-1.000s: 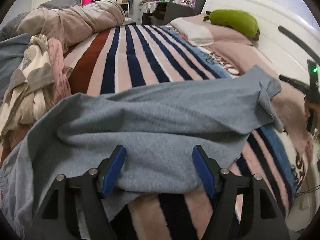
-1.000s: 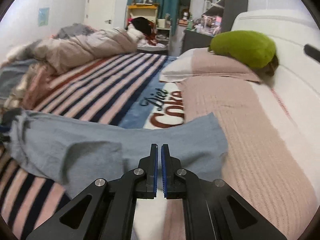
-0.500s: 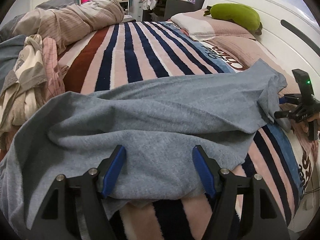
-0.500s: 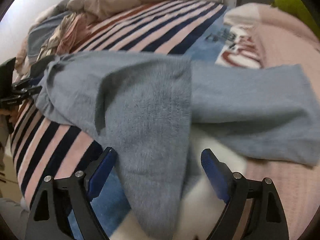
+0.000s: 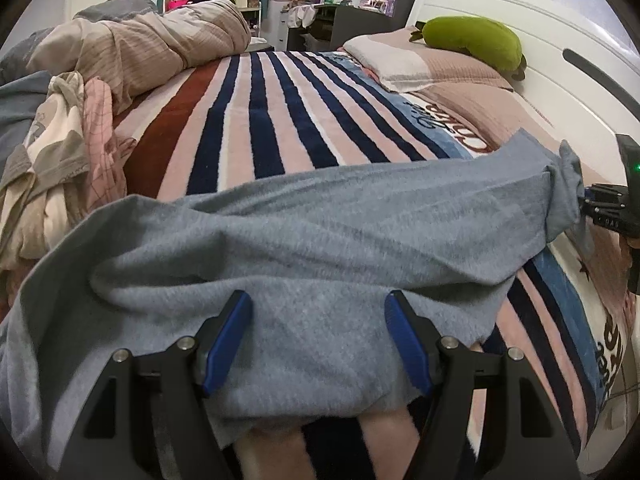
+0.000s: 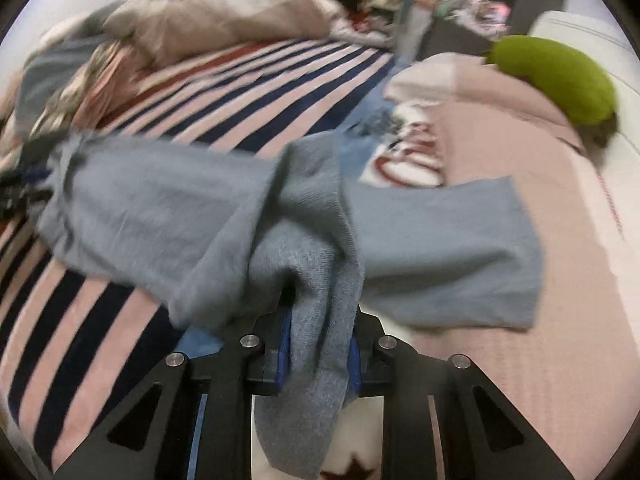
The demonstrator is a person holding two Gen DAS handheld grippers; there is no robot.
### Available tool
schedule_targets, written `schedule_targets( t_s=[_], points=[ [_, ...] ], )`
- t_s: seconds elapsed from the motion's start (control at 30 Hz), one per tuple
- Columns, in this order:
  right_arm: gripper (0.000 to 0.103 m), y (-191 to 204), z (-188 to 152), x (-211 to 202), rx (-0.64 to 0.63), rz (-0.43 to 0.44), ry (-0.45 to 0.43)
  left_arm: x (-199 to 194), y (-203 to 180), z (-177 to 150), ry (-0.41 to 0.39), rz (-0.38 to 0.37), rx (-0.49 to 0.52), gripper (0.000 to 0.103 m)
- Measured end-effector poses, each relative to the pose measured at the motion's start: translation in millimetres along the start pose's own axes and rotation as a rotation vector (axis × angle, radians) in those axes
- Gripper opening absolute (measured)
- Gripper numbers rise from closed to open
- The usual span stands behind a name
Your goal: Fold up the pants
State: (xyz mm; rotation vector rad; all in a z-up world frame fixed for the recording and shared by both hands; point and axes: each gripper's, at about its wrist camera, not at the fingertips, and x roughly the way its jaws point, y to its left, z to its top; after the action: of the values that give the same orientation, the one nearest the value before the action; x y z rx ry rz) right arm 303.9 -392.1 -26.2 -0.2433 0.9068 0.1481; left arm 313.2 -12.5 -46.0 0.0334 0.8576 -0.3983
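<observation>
The grey-blue pants (image 5: 320, 232) lie stretched across the striped bed. My left gripper (image 5: 318, 336) is open, its blue pads (image 5: 226, 340) on either side of the near edge of the cloth, which lies between them. My right gripper (image 6: 320, 344) is shut on a bunched fold of the pants (image 6: 312, 288) and lifts it off the bed. It also shows in the left wrist view (image 5: 600, 208) at the far right, pinching the pants' end. One leg (image 6: 440, 256) lies flat on the pink cover.
A striped blanket (image 5: 260, 120) covers the bed. A heap of clothes (image 5: 60, 160) lies at the left, a rolled duvet (image 5: 160, 44) behind it. A pillow (image 5: 400, 64) and a green plush (image 5: 472, 42) sit by the white headboard (image 5: 560, 52).
My right gripper was shut and empty, opened over a fold of the pants, and has now closed on it and lifted it. My left gripper stayed open over the near edge.
</observation>
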Motion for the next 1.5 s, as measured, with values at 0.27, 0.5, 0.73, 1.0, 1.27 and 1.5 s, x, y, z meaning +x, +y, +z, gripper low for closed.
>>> schedule_targets(
  t_s=[0.27,0.5,0.73,1.0,1.27,1.5],
  points=[
    [0.014,-26.5,21.5,9.6,0.062,-0.103,-0.052,18.7,2.8,20.3,-0.023,0.065,-0.011,0.066],
    [0.058,-54.8,30.5,23.4,0.136,-0.12,-0.053,36.8,9.9,42.3,-0.036,0.152,-0.043,0.066],
    [0.068,-72.7,22.6,-2.2,0.261,-0.02,-0.161,25.8,19.3,63.7,-0.142,0.229,-0.164,0.066],
    [0.02,28.9,12.3,-15.5,0.036,0.388,-0.192,0.2,-8.0,45.0,-0.055,0.061,-0.077,0.066],
    [0.01,125.7,0.9,34.7,-0.055,0.552,-0.092,10.8,-14.6,13.6,0.062,0.014,-0.034,0.066],
    [0.01,131.2,10.5,65.1,-0.016,0.367,-0.09,26.0,-0.2,14.4,0.079,0.04,-0.048,0.066]
  ],
)
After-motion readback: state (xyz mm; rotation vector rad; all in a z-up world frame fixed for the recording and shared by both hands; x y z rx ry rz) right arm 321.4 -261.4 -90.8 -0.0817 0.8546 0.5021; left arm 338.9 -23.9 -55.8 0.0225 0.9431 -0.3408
